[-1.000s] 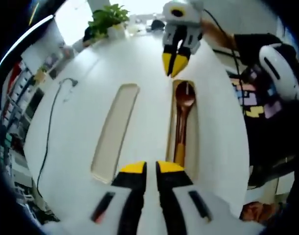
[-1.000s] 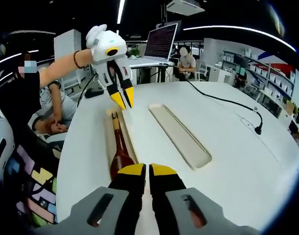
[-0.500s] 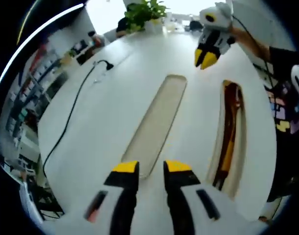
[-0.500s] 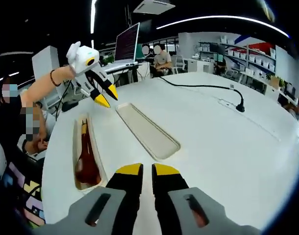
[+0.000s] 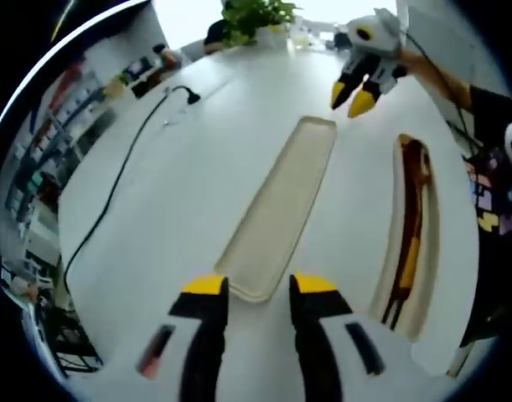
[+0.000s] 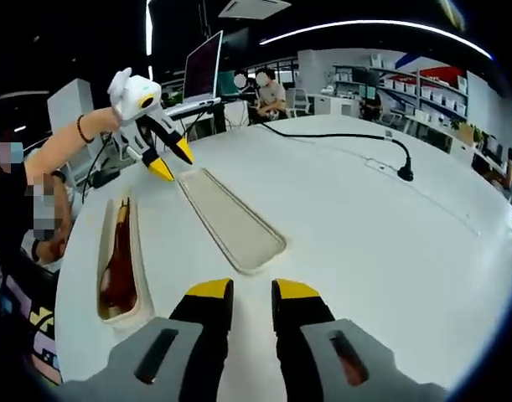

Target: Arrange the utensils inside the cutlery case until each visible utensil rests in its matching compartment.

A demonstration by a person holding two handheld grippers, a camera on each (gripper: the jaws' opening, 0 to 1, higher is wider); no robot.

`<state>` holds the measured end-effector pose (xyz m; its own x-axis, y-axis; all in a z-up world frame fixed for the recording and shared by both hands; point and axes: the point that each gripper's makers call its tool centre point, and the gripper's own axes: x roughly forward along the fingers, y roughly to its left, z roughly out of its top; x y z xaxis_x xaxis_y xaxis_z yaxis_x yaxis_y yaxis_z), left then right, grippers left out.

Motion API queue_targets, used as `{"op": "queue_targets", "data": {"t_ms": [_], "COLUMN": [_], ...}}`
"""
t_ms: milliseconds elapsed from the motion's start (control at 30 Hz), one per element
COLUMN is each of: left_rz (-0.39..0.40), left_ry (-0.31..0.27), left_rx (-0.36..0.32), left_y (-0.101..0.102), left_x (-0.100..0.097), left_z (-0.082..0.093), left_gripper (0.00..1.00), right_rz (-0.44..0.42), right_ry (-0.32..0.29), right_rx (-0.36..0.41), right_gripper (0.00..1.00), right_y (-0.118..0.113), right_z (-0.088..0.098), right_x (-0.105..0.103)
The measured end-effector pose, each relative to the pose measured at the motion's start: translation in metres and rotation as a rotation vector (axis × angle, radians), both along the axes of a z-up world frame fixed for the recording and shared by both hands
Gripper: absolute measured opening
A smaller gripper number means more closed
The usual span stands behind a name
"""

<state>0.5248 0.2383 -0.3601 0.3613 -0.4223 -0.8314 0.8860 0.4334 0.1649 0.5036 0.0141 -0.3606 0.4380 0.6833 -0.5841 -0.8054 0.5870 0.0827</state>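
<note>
Left tongs [image 5: 251, 285] slightly open, holding nothing, above near end of empty compartment [image 5: 281, 211] sunk in white bench [image 5: 172, 184]. Right tongs [image 6: 244, 291] also slightly apart, empty, near other end of same compartment [image 6: 229, 219]. Wooden spoon [image 5: 413, 209] lies inside second compartment [image 5: 430, 251], beside empty one, toward bench edge near person. Black cable [image 5: 113, 184] runs across far side of bench.

The white counter [image 5: 197, 184] is brightly lit from overhead strips; edges are bent and softly blurred.
</note>
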Motion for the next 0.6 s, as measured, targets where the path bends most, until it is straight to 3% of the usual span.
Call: {"op": "queue_targets", "data": {"t_ms": [133, 267, 600], "left_rz": [-0.001, 0.01, 0.047], "left_ry": [-0.019, 0.001, 0.051], "left_rx": [0.025, 0.023, 0.012], "left_y": [0.004, 0.004, 0.002], "left_x": [0.004, 0.006, 0.006], "left_z": [-0.005, -0.01, -0.01], "left_gripper": [0.44, 0.43, 0.42], "right_rz": [-0.009, -0.039, -0.103], "right_ry": [0.036, 0.081, 0.173], "right_rx": [0.053, 0.092, 0.113], "right_gripper": [0.22, 0.26, 0.25], "right_y": [0.007, 0.009, 0.008], "right_z": [0.001, -0.002, -0.011], "right_x": [0.002, 0.007, 0.014]}}
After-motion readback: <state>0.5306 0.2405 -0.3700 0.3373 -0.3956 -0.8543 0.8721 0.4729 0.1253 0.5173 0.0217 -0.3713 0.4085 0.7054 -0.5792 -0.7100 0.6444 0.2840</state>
